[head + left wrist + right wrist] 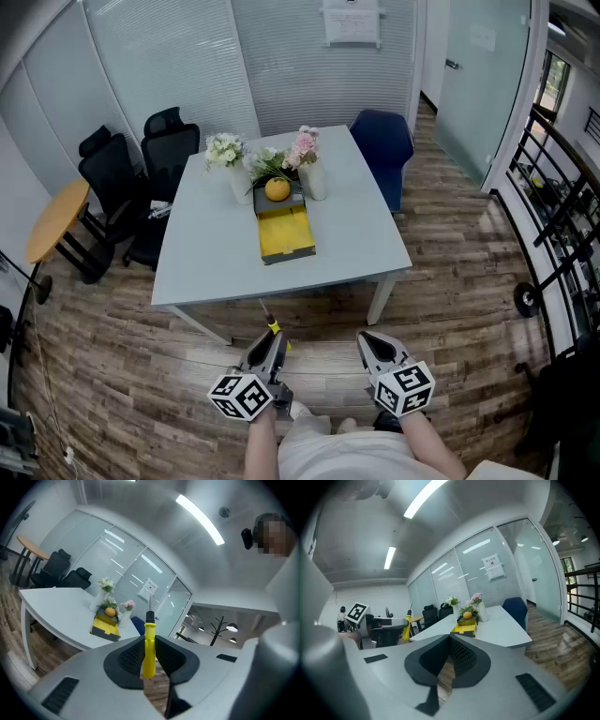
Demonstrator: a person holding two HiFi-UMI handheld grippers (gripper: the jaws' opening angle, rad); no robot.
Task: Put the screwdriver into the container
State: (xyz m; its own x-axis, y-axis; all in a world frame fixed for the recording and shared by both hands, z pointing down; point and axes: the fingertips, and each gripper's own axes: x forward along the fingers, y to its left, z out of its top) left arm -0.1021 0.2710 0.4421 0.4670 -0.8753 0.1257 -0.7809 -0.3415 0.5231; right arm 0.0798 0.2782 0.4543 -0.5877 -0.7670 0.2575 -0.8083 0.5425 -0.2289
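Left gripper view: left gripper point(149, 644) pinches the yellow screwdriver point(149, 665) by its handle, shaft toward twelve o'clock; probably stiff, light, slick; right gripper point(449, 639) pressed together, empty.

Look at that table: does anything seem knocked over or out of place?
Nothing stands out. The flower vases stand upright on the table, the orange sits at the yellow container's far end, and the screwdriver is held in the left gripper, short of the table.

Yellow screwdriver point(149, 651), yellow container point(285, 232), orange fruit point(277, 189)
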